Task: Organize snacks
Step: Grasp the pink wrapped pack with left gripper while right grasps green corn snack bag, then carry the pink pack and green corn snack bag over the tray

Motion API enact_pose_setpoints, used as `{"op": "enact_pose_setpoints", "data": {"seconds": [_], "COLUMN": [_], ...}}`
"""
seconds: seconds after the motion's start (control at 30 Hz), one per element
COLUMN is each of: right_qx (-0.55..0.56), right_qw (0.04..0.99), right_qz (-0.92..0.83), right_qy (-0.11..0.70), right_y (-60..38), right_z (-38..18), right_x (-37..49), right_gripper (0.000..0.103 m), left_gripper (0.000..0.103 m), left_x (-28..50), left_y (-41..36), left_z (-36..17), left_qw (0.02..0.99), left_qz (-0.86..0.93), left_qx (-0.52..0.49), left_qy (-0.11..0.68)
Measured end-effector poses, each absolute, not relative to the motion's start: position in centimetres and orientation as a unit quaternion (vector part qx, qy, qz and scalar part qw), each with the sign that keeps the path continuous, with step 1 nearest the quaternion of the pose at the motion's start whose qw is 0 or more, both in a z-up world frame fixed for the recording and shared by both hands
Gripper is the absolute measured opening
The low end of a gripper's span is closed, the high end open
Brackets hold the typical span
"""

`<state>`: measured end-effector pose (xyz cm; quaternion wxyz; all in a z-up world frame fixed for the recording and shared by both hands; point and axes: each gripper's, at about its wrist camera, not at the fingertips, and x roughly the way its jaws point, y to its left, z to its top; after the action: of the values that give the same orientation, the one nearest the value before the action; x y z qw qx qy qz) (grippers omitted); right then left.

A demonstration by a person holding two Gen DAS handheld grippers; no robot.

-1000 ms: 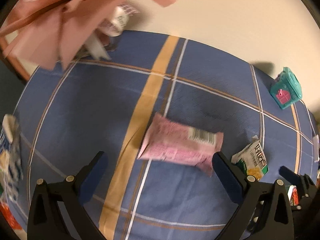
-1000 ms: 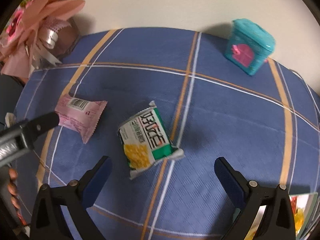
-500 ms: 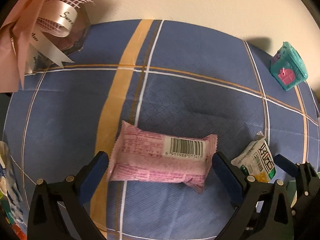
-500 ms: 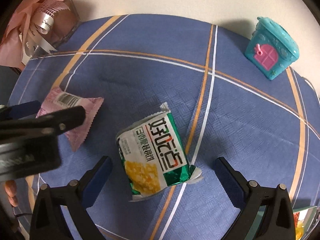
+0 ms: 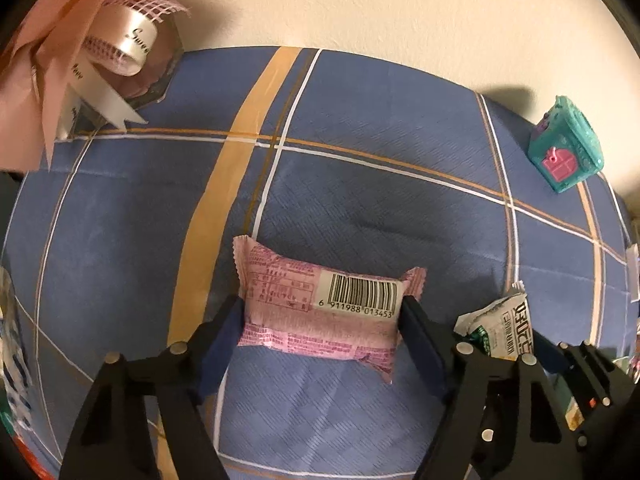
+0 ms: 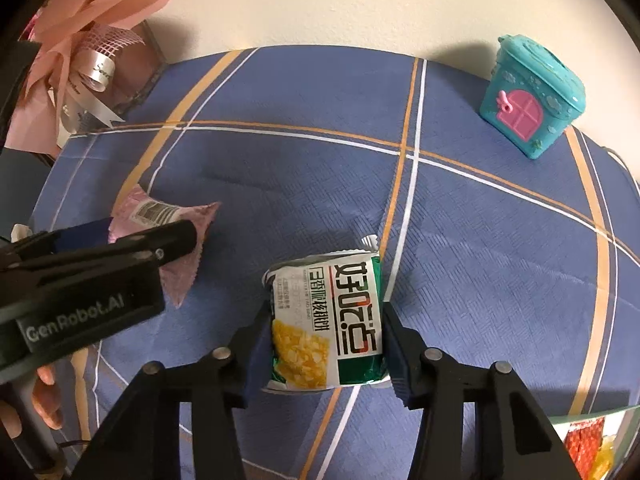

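A pink snack packet (image 5: pixel 320 304) with a barcode lies on the blue plaid tablecloth (image 5: pixel 360 184). My left gripper (image 5: pixel 320 320) is shut on it, one finger at each end. A green and white corn snack packet (image 6: pixel 326 320) sits between the fingers of my right gripper (image 6: pixel 324 344), which is shut on its sides. The pink packet (image 6: pixel 168 220) and the left gripper (image 6: pixel 100 264) also show at the left of the right wrist view. The green packet (image 5: pixel 504 328) shows at the right of the left wrist view.
A teal toy house with a pink door (image 6: pixel 532 96) stands at the back right by the wall. A pink ribbon bouquet (image 5: pixel 80 52) sits at the back left. More snack packets lie at the near right edge (image 6: pixel 588 444) and far left edge (image 5: pixel 12 360).
Both grippers have moved forward and down onto their packets and closed on them, the left on the pink one, the right on the green one.
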<state>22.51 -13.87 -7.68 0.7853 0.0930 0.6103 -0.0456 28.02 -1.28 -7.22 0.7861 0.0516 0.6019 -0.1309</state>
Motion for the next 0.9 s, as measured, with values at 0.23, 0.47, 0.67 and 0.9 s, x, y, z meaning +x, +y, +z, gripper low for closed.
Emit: {"op": "enact_pose_setpoints", "data": {"seconds": [0.23,0.47,0.67,0.9], "right_qx": [0.103,0.105,0.115,0.125], "right_qw": [0.788,0.793,0.794,0.793], "right_qz": [-0.048,-0.06,-0.069,-0.082], "right_qy": [0.604,0.597,0.593,0.59], "right_y": [-14.8,-14.1,-13.7,-14.1], "right_z": [-6.3,-4.2,-3.0,-1.7], "right_x": [20.8,17.2,14.0,10.6], "right_gripper": [0.053,0.053,0.053,0.053], "left_gripper": [0.078,0.078,0.078,0.078], "left_x": [24.7,20.5,17.1,13.9], "left_y": [-0.9,-0.4,0.4,0.8], "left_z": [-5.6,-3.6,-2.3,-1.2], "left_qw": [0.797,0.813,0.822,0.828], "left_qz": [-0.114,-0.092,-0.07,-0.058], "left_qx": [0.02,-0.009,-0.027,-0.04], "left_qy": [0.593,0.575,0.564,0.556]}}
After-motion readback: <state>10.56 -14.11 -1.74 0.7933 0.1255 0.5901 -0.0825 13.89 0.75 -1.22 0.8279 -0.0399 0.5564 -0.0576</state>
